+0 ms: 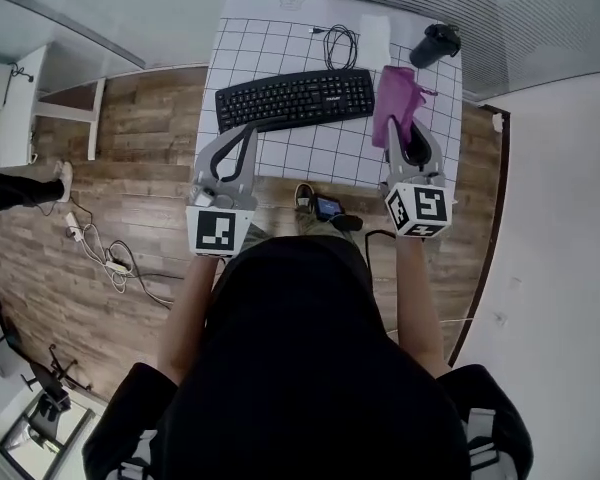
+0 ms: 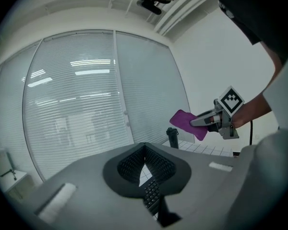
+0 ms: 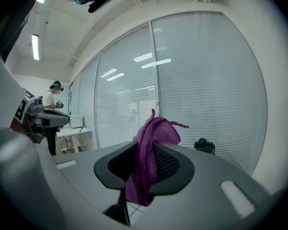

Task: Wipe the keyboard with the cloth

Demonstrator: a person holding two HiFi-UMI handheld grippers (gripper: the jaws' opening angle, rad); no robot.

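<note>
Head view: left tool (image 1: 248, 128) jaws closed together, empty, over near left corner of keyboard (image 1: 295, 98). Right tool (image 1: 404, 136) clamped on purple cloth (image 1: 395, 98), beside keyboard's right end. Keyboard lies across gridded table (image 1: 280, 43); cable coil (image 1: 340, 44) behind.

Office-like lab: glass walls (image 2: 77, 109) with blinds (image 3: 206, 80), gridded table (image 1: 305, 158), wood floor (image 1: 140, 168).

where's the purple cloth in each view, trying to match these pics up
Head view: the cloth is upper right, just past the keyboard's right end, in the right gripper.
Left gripper view: cloth right of centre, held out by the right gripper.
Right gripper view: cloth dead centre, pinched between the jaws.
Shared landmark: the black object at the table's far corner.
</note>
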